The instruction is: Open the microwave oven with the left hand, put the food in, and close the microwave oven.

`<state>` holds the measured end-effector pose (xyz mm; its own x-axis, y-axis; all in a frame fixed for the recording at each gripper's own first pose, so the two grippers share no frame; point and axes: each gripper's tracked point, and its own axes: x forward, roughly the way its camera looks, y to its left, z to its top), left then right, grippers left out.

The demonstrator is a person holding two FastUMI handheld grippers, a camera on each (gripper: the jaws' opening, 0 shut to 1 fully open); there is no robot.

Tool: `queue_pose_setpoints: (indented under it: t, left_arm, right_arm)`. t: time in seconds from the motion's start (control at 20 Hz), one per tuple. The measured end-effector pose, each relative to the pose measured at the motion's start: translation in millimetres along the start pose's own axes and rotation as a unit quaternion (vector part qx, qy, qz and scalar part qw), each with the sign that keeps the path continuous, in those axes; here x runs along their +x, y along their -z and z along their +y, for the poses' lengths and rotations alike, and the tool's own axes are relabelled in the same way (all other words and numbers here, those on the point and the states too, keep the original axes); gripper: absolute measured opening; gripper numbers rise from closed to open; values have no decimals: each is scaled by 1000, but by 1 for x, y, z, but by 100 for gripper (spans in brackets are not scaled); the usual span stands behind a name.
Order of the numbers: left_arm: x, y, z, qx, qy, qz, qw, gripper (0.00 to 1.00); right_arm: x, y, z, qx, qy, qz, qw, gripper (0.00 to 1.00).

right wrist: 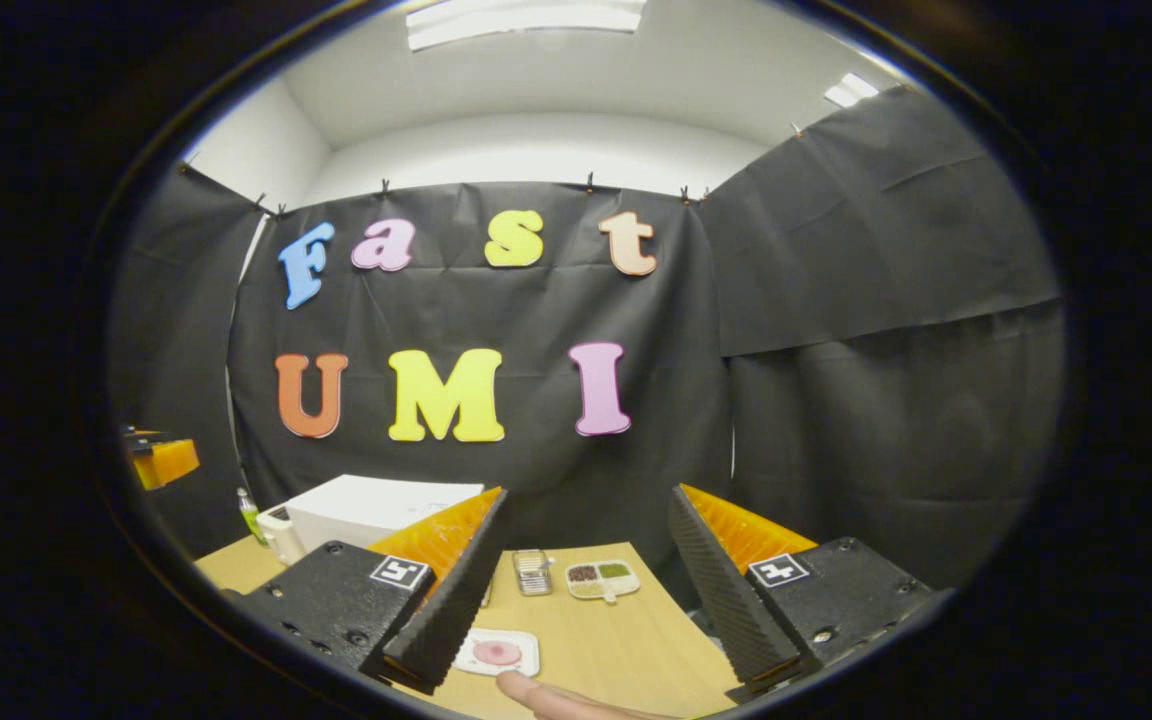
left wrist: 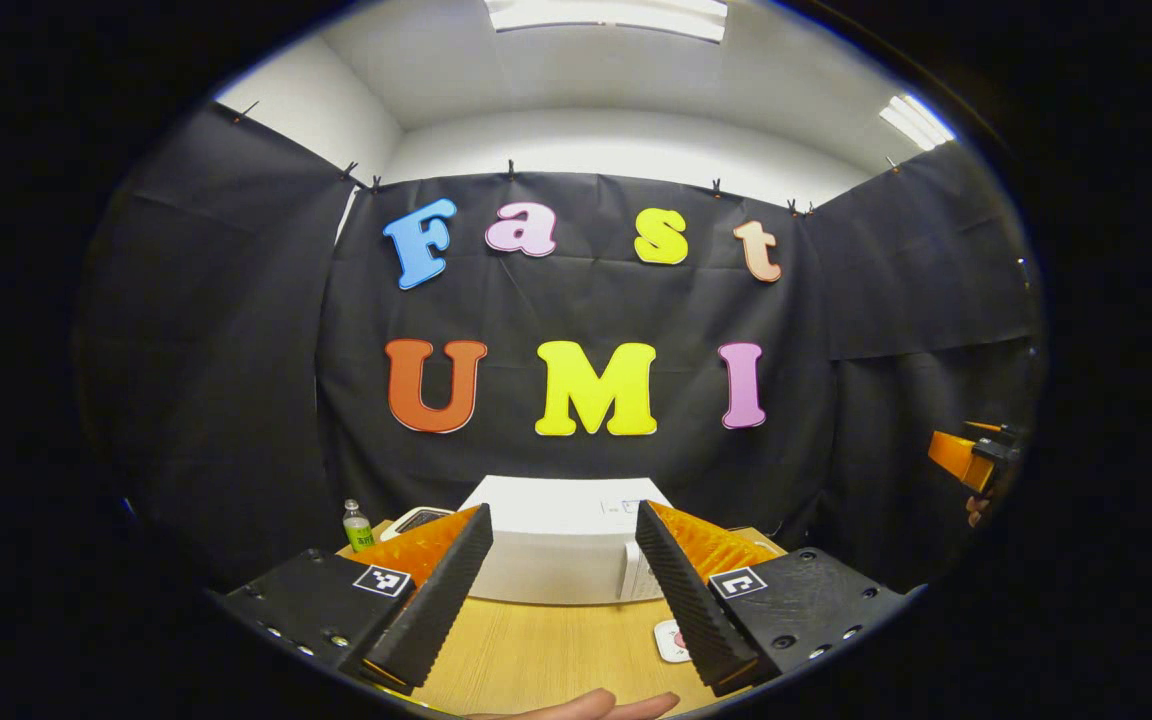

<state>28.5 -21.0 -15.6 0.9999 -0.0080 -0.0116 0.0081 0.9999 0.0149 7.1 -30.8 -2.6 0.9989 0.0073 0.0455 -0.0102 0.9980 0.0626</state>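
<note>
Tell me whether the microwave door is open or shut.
Shut: the microwave shows a flat closed front between the left gripper fingers, nothing swung out.

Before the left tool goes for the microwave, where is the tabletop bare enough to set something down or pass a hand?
Bare wood lies in front of the microwave, between it and the near edge. More bare wood sits right of the food tray, below the divided dish. It is crowded along the back: the bottle beside the microwave, and the small rack next to the divided dish.

bare tabletop (left wrist: 536,650) before closed microwave (left wrist: 556,555), bottle (left wrist: 357,525) at its side
</note>
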Motion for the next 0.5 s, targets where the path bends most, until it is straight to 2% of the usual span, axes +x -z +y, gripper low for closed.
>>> queue_pose_setpoints:
  t: [0.3,0.4,0.5]
  left_arm:
    - [55,29,-28,8,6,-3,1000,92]
    - [79,46,-27,15,-13,2,1000,93]
    - [107,75,-36,12,-14,23,1000,93]
  right_arm:
    - [17,2,-16,17,6,0,1000,92]
    - [21,1,-18,22,5,-2,1000,92]
    - [21,-2,-24,19,8,-8,1000,92]
